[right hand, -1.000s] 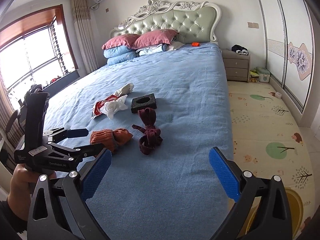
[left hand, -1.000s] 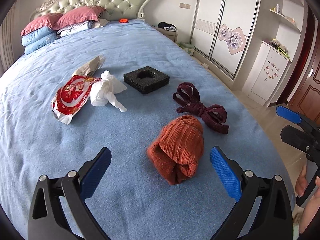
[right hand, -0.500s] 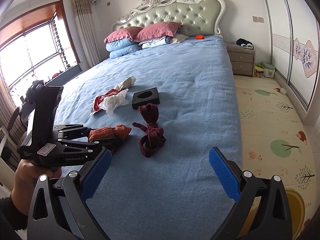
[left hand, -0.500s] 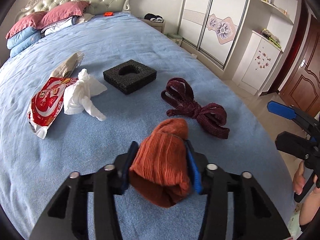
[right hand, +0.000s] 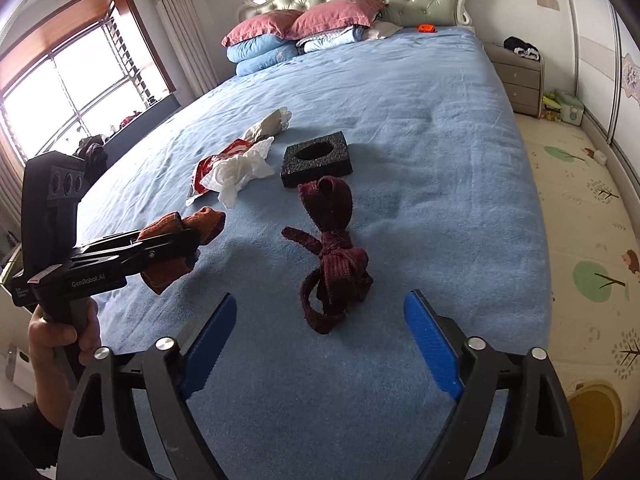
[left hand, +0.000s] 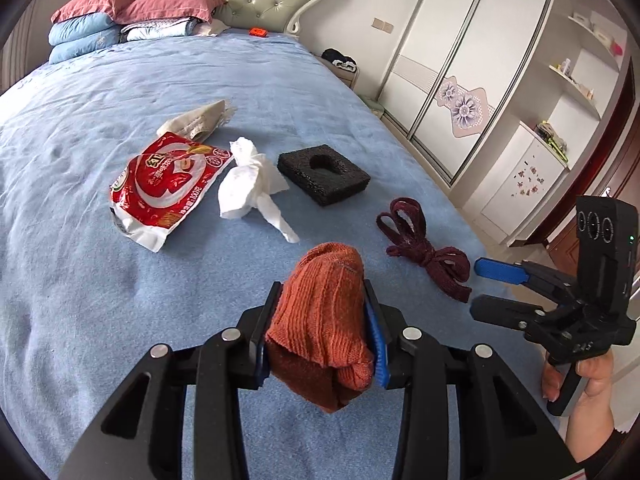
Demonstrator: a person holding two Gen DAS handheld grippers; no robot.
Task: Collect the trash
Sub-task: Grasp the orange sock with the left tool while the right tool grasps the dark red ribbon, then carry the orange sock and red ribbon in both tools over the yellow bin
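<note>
My left gripper (left hand: 320, 320) is shut on a rolled orange knit cloth (left hand: 324, 312) and holds it lifted off the blue bed; it also shows in the right wrist view (right hand: 180, 240). My right gripper (right hand: 320, 340) is open and empty, just in front of a dark red knotted cloth (right hand: 332, 256) that lies on the bed (left hand: 424, 252). Farther back lie a red snack bag (left hand: 164, 184), a crumpled white tissue (left hand: 250, 180), a black foam block with a hole (left hand: 324, 172) and a beige wrapper (left hand: 196, 120).
The blue bed (left hand: 80, 280) has pillows (left hand: 132, 12) and a small orange object (left hand: 257, 31) at the headboard. A nightstand (right hand: 516, 76), wardrobe doors (left hand: 460, 80) and a patterned floor mat (right hand: 580, 240) lie to the right of the bed.
My left gripper closed on the orange cloth and lifted it off the bed. My right gripper moved closer to the dark red knotted cloth and stayed open.
</note>
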